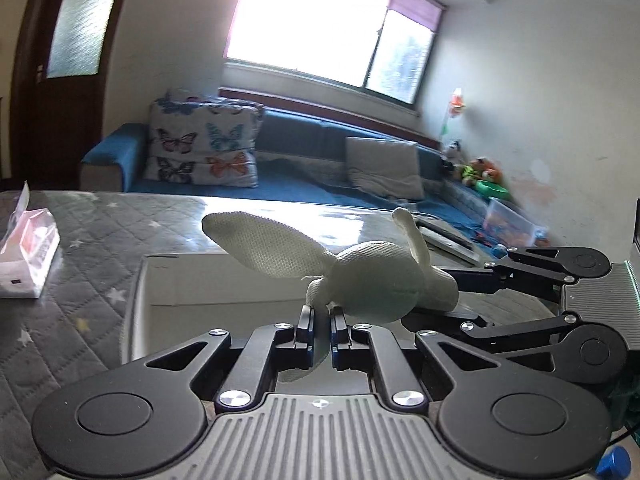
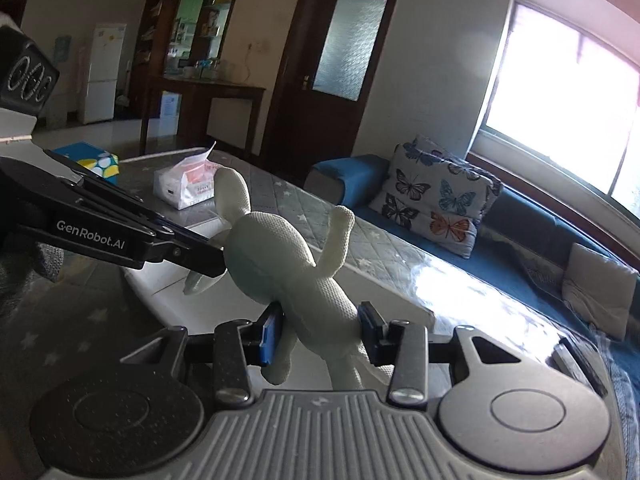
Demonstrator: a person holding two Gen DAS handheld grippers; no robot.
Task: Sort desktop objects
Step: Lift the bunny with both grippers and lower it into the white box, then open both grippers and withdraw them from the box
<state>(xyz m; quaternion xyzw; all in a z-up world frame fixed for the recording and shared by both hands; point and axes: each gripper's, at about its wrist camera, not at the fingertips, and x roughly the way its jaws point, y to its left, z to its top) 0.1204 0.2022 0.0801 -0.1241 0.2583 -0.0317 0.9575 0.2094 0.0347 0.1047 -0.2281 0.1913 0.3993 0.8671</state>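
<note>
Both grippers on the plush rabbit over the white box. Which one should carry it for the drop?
Probably right: right gripper clamps the plush rabbit around its body; left gripper only pinches an ear.

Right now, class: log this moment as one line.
left gripper: shut on ear | right gripper: shut on body | plush rabbit: held above white box | tissue pack: on table

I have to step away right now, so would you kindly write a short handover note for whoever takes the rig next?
Left gripper: jaws shut on an ear of the white plush rabbit.
Right gripper: jaws shut on the rabbit's lower body.
The rabbit hangs in the air between both grippers, above the white box on the quilted table.
The tissue pack and the blue tissue box sit farther back on the table.
Done: rabbit picked up.
Left: set it down, probably in the box, then sort the rest.
</note>
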